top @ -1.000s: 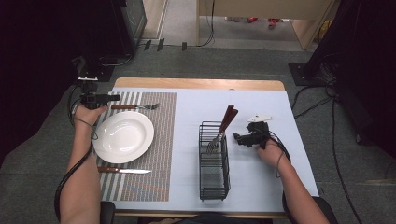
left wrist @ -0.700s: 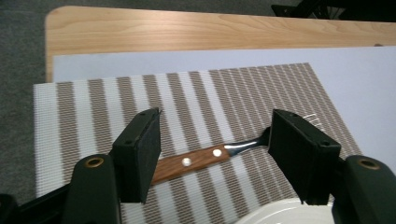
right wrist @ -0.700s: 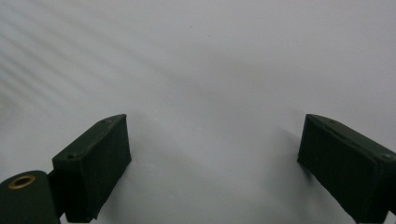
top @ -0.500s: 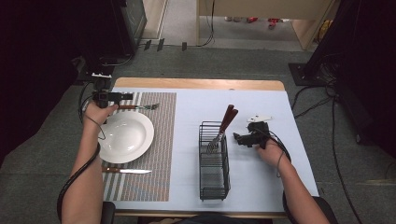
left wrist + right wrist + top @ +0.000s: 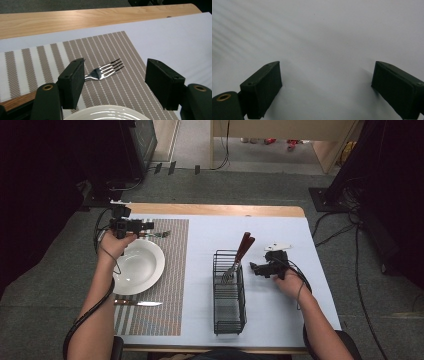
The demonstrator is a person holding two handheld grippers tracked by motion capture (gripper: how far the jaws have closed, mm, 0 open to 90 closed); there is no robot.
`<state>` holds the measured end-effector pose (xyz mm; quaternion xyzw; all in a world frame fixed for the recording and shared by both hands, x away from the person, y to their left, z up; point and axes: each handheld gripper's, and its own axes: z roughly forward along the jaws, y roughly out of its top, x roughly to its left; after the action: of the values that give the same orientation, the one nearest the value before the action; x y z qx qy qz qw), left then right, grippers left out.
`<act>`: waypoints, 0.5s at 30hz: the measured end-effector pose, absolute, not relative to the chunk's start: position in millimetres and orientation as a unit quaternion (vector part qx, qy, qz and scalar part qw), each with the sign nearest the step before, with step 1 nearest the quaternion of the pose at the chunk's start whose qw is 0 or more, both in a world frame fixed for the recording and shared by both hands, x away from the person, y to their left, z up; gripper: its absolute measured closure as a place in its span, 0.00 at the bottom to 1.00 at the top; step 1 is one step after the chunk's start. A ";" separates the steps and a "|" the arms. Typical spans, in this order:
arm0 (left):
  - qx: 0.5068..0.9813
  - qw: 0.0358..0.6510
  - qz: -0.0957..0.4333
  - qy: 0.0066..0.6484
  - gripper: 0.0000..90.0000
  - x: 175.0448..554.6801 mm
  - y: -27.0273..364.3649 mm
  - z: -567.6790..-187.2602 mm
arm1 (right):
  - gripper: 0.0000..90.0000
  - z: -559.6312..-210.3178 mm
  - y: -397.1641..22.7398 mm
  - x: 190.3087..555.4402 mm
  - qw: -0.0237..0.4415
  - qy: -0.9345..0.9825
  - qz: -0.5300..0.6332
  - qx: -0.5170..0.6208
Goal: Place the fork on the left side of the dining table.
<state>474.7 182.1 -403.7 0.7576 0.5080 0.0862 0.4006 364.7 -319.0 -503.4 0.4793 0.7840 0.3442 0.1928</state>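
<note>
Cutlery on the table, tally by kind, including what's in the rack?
Steel forks: 2, one on the striped placemat, one in the black wire rack
Wooden-handled knife: 1
Brown handles in the rack, kind unclear: 2
Total: 5

A shiny silver metal fork (image 5: 103, 72) lies flat on the brown-and-white striped woven placemat (image 5: 172, 275), just past the far rim of the round white ceramic plate (image 5: 136, 268), tines pointing toward the table's middle. A table knife with a brown handle and steel blade (image 5: 135, 303) lies flat on the mat, near side of the plate. In the black wire cutlery basket (image 5: 229, 305), on the pale blue cloth, brown-handled cutlery (image 5: 239, 256) leans at the far end.
</note>
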 end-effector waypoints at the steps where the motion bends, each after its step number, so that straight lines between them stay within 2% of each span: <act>1: 0.760 0.401 0.086 0.505 0.36 472.9 179.1 -403.2 | 0.09 -503.4 -319.1 364.8 0.194 0.784 0.344 0.479; 15: 0.785 0.403 0.093 0.461 0.35 448.3 129.2 -410.6 | 0.09 -503.3 -319.1 364.6 0.193 0.785 0.343 0.479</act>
<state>448.3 129.2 -410.6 0.7854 0.4606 0.0931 0.4030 364.6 -319.1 -503.3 0.4786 0.7846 0.3433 0.1935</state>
